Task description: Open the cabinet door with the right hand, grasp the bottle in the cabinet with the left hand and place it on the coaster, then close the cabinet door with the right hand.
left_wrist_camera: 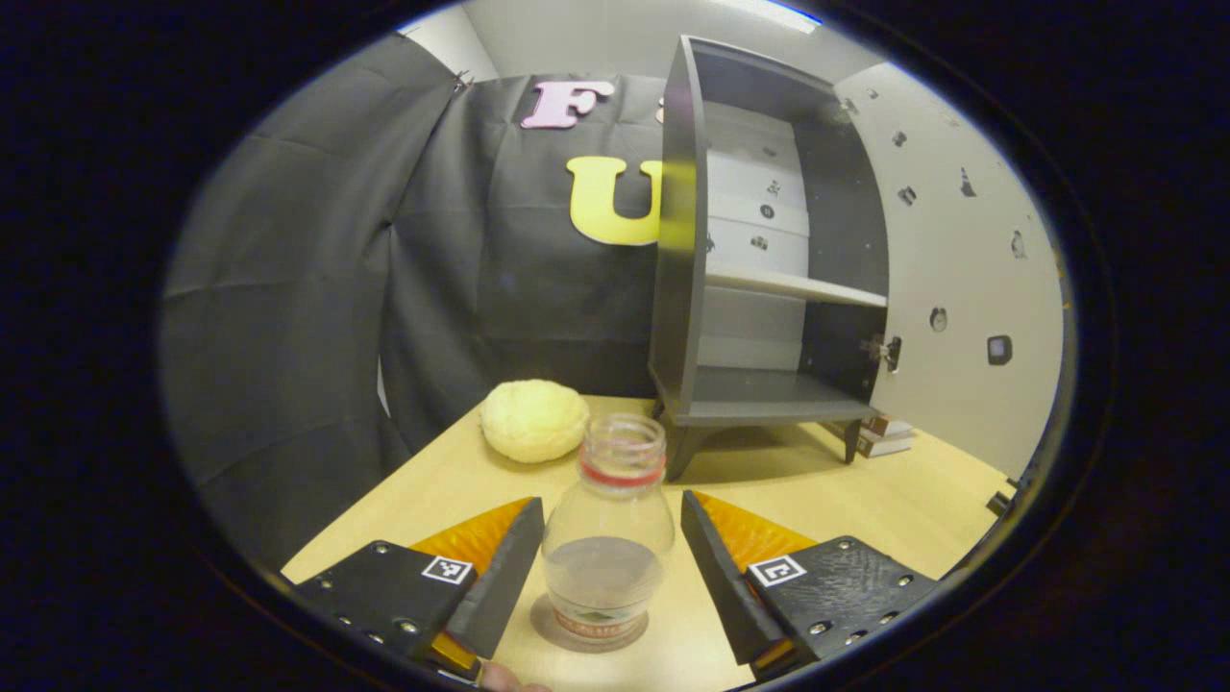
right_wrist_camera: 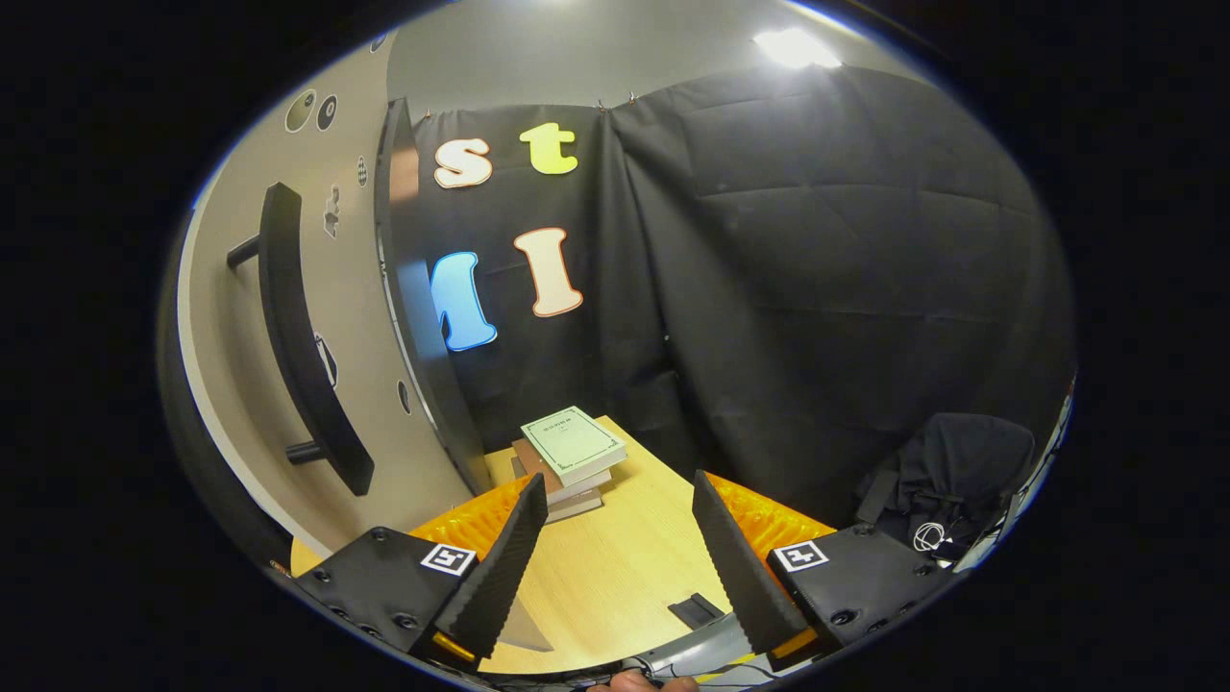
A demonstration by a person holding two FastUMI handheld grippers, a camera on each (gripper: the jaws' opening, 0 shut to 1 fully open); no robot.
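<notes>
In the left gripper view, a pale yellow sponge-like lump (left_wrist_camera: 533,419) lies on the wooden table (left_wrist_camera: 865,500) at the left. Just right of it, nearer the camera, the clear uncapped bottle (left_wrist_camera: 607,538) stands upright on a round coaster (left_wrist_camera: 548,630) between the spread fingers of the left gripper (left_wrist_camera: 607,562), which do not touch it. Farther right stands the grey cabinet (left_wrist_camera: 759,384), shelves bare, its door (left_wrist_camera: 961,269) swung wide. In the right gripper view, the door's dark handle (right_wrist_camera: 303,356) is at the left, stacked books (right_wrist_camera: 569,457) lie mid-table, and the right gripper (right_wrist_camera: 615,548) gapes wide, holding nothing.
</notes>
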